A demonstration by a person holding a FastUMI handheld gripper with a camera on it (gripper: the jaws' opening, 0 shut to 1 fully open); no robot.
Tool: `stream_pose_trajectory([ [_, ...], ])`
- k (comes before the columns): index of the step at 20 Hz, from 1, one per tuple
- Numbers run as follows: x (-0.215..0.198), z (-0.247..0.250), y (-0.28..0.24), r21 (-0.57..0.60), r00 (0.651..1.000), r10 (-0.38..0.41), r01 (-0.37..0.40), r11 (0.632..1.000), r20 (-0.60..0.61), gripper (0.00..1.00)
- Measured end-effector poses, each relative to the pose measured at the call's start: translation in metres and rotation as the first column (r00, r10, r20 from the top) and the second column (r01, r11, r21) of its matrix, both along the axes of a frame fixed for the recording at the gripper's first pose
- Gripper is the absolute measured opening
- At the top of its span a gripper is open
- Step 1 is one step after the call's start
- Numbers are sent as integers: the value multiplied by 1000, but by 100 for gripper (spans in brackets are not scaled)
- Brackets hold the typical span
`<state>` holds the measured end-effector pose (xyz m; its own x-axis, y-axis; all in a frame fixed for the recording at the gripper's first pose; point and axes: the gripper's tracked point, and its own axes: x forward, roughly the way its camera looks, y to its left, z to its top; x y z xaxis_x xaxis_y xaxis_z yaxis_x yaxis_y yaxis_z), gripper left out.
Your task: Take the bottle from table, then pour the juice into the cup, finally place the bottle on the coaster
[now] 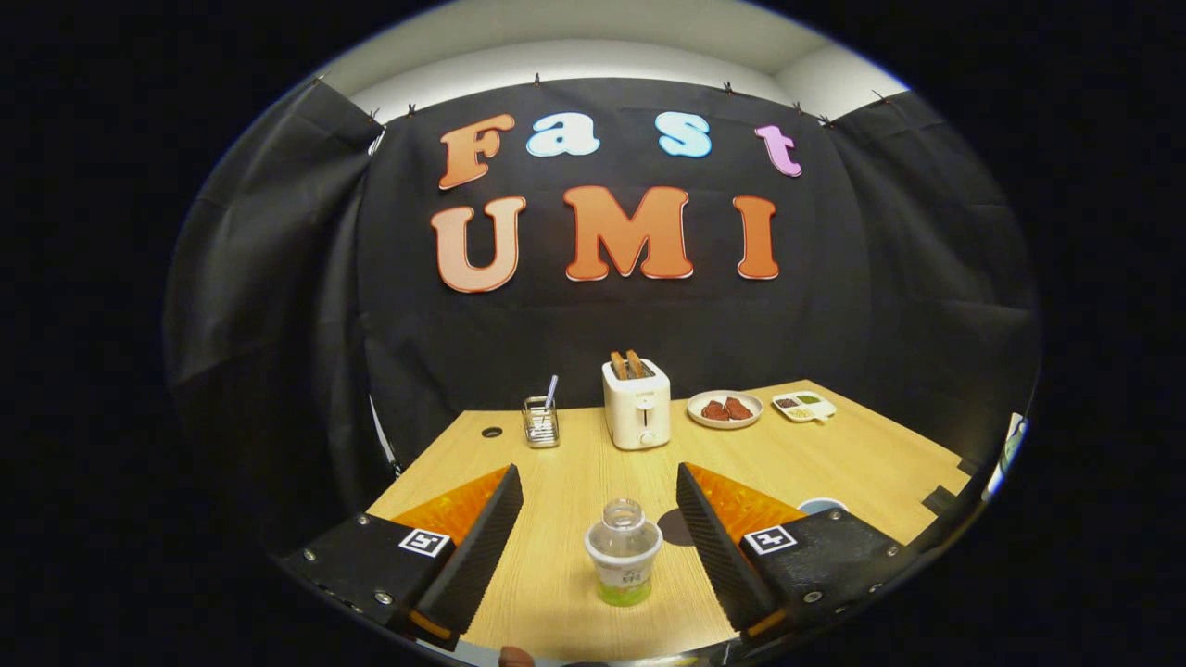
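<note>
You see only a sliver of the cup (823,505) past the right finger of the open tongs (599,496). Food on the plate (725,409) and tray (804,407) is too small to name. A fingertip (515,658) is cut off below.

Table (574,463) looks like pale matt wood grain; the bottle (624,552) between the spread fingers of the gripper (599,500) is clear glossy plastic – its label looks like paper; toaster (637,405) smooth, glossy – wire holder (540,422) shiny metal
</note>
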<state>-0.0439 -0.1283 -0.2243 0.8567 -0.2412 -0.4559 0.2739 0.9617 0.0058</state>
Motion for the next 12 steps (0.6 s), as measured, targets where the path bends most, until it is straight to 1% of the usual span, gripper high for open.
stream_pose_trajectory([
  [6, -5, -67, -11, 4, 994, 0, 1, 1000, -108, 99],
  [12, -11, -108, -15, 2, 991, -7, 8, 1000, -133, 99],
])
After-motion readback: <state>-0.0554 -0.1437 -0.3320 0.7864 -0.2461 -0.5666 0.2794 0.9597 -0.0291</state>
